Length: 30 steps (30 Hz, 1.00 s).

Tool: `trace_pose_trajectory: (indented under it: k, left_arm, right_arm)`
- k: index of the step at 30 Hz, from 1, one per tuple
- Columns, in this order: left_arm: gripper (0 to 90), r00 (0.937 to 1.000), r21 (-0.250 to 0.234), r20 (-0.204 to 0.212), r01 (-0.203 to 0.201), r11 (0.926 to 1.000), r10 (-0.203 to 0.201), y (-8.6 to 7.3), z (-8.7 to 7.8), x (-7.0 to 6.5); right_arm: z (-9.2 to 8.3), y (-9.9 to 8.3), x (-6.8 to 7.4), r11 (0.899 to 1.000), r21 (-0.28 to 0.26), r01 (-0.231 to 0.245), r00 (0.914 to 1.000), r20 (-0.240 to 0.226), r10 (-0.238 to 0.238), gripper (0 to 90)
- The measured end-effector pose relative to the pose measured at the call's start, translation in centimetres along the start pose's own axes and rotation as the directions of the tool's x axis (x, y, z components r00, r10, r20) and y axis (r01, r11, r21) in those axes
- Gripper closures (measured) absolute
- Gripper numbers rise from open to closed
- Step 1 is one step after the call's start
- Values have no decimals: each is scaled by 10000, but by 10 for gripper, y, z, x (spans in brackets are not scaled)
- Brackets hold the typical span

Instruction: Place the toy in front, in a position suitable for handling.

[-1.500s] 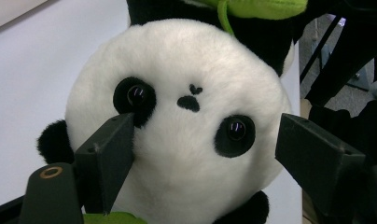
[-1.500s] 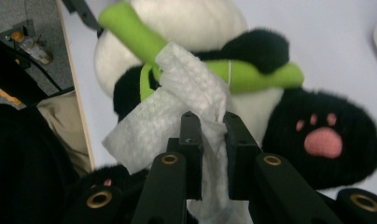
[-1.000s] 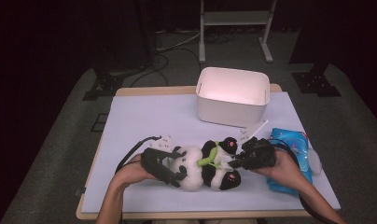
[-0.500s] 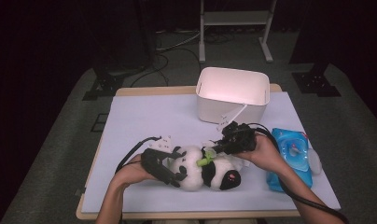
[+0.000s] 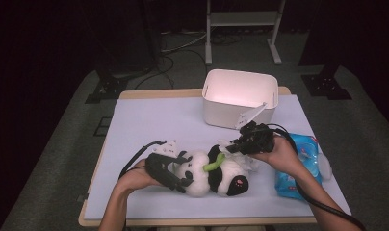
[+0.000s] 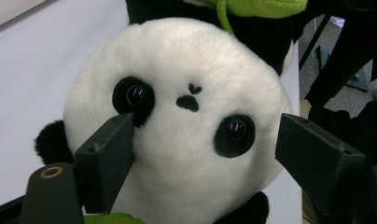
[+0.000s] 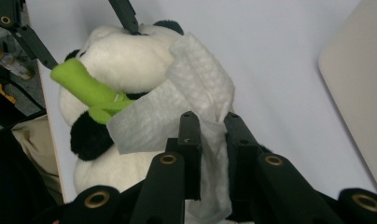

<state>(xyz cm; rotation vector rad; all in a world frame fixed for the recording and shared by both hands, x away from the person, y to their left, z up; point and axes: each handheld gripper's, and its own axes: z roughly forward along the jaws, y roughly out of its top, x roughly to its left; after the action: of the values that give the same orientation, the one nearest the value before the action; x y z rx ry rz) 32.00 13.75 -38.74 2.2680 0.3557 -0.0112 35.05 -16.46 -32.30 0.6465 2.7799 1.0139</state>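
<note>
In the left gripper view, the panda toy (image 6: 177, 135) is cut off at the top and bottom edges, its body out of frame. In the right gripper view, the wet wipe (image 7: 177, 112) hides the panda's middle, and the white bin (image 7: 359, 88) runs off the right edge. In the high view, the person's right hand covers part of the blue wipes pack (image 5: 298, 168).

A wooden-edged surface (image 5: 135, 94) under a pale lavender sheet stands on grey carpet (image 5: 62, 144) in a dark room, lit from above. Behind it a white metal stand (image 5: 243, 21) rises among black cables (image 5: 178, 45), and black stand feet (image 5: 106, 89) rest on the floor at both far corners.
</note>
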Motion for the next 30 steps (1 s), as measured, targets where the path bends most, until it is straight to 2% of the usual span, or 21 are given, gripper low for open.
trace_pose_trajectory:
  k: [1, 7, 10, 17, 23, 26, 30]
  left_arm:
    - [197, 10000, 23, -7, -27, 10000, 27, 0, 0, 0]
    - [197, 10000, 20, 11, -21, 10000, 21, 0, 0, 0]
    - [197, 10000, -8, 29, -6, 10000, 6, 0, 0, 0]
    - [197, 10000, 56, -4, -31, 10000, 31, 0, 0, 0]
    - [197, 10000, 33, 26, -53, 10000, 53, 0, 0, 0]
    - [197, 10000, 81, 23, -94, 9999, 94, 0, 0, -1]
    - [197, 9999, 83, 39, -103, 9999, 103, 0, 0, -1]
  right_arm:
    - [-4, -3, -1, 9998, -103, -171, 9998, 69, 171, 784]
    - [-14, -13, -4, 9995, -155, -287, 9994, 206, 290, 784]
    - [-13, -15, -3, 9988, -234, -420, 9990, 120, 423, 785]
    - [5, 2, 3, 10000, 41, 78, 9997, -227, -77, 785]
    - [26, 21, 5, 9994, 237, 238, 9978, -618, -223, 784]
    - [29, 25, 8, 9988, 338, 362, 9975, -619, -341, 785]
    - [27, 21, 6, 9991, 314, 268, 9980, -579, -250, 785]
